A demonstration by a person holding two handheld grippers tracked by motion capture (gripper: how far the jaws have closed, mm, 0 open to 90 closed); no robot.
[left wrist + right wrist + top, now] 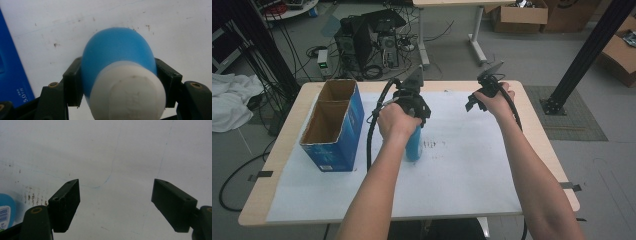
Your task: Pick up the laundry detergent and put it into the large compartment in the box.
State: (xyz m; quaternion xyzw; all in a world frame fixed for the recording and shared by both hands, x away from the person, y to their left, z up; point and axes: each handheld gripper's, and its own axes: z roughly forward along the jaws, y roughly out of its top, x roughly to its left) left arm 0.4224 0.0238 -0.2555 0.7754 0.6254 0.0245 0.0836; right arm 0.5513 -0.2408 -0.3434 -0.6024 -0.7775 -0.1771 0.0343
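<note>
Blue plastic bottle with white cap [117, 57]: clamped by left gripper [120, 82] fingers, upright on worktop [472, 165].
Right gripper [115, 202]: fingers released, nothing held.
Advice: bottle is best lifted straight.

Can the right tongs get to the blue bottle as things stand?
Probably yes: right tongs stand open over bare white paper, nothing between them and the blue bottle. But left tongs already clamp its body.

On the white-papered tabletop [472, 175], the left tongs [414, 117] grip a blue bottle [413, 144] from above. An open blue cardboard box [333, 125] with 2 compartments stands near, to its left. The right tongs [477, 100] hover well apart.
</note>
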